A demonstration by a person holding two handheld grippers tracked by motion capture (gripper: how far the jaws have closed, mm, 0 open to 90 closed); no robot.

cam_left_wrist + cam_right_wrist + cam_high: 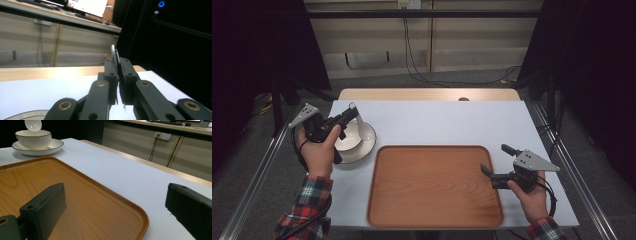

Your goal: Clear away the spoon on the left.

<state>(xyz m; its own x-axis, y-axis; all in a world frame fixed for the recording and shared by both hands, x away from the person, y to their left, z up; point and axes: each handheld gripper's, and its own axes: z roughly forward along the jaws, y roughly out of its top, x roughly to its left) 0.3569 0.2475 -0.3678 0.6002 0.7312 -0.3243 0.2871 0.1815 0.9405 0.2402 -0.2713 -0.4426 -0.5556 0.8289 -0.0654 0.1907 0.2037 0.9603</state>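
My left gripper is shut on a white spoon, held up above a white bowl that sits on a white plate at the table's left. In the left gripper view the spoon's thin edge sticks up between the closed jaws of that gripper. The right gripper view shows the spoon's scoop hanging over the bowl and plate. My right gripper stands open over the right edge of a wooden tray, nothing between its jaws.
The wooden tray lies bare on a pale sheet covering the table. A wooden strip runs along the table's far edge. Cables hang down the back wall behind it, and metal rails flank both sides.
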